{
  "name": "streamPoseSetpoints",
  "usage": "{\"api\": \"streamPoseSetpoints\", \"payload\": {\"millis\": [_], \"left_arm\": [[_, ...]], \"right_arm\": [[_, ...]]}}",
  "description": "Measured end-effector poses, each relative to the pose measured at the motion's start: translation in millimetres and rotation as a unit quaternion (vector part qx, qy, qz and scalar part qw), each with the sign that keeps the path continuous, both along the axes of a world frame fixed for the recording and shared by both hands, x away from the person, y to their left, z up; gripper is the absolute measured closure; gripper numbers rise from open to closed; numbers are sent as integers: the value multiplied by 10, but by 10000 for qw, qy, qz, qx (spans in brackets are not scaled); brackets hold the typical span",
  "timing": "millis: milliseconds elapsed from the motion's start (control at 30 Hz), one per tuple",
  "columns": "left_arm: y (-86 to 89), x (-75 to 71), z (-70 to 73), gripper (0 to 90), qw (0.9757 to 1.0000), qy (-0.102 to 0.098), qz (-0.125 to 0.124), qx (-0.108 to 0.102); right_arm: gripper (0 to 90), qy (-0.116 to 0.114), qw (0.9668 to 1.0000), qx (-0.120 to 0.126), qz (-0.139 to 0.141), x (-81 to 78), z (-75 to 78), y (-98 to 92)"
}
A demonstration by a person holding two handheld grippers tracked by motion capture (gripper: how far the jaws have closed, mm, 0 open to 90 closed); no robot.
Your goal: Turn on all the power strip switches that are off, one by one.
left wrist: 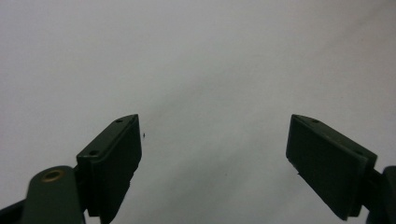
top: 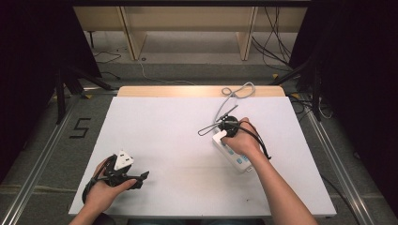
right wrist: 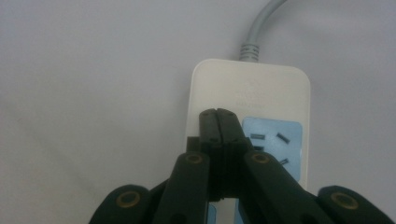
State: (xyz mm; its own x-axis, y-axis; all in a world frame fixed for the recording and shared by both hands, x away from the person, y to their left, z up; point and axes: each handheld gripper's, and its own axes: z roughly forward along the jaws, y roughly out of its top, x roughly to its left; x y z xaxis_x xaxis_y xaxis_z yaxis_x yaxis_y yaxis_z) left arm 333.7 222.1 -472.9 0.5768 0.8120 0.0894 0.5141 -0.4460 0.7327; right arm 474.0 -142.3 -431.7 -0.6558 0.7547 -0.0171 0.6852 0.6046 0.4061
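High view: at 7 o'clock the left gripper point(top: 141, 178) rests spread wide and empty on the table point(top: 178, 140); at 2 o'clock the right gripper point(right wrist: 218, 114), clamped shut on nothing, hovers over the power strip point(right wrist: 275, 88), seemingly mid-task.

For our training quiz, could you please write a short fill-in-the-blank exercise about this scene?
1. The right gripper has its jaws ___ above the power strip.
2. The left gripper has its jaws ___ over the white table.
3. The power strip's sockets sit on panels coloured ___.

Missing words: shut; open; blue
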Motion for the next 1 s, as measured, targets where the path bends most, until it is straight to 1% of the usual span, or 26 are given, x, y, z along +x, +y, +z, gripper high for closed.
{"api": "streamPoseSetpoints", "payload": {"millis": [100, 500, 567, 833, 1000], "left_arm": [[-2, 0, -3, 180, 10000, 3, 7, -10], [-10, -3, -4, 180, 10000, -7, -3, -7], [-11, -1, -5, 180, 10000, -10, -3, -8], [-12, -2, -3, 180, 10000, -11, -7, -1], [-14, -3, -4, 180, 10000, -17, -7, -6]], "right_arm": [[900, -10, 10000, -57, 15, 3, 2, 13], [900, 40, 10000, -76, -50, 3, -13, 22], [900, 29, 9999, -97, -41, 1, -15, 28], [900, 32, 9995, -307, 22, 2, -7, 73], [900, 32, 9995, -302, -16, -1, -11, 74]]}}
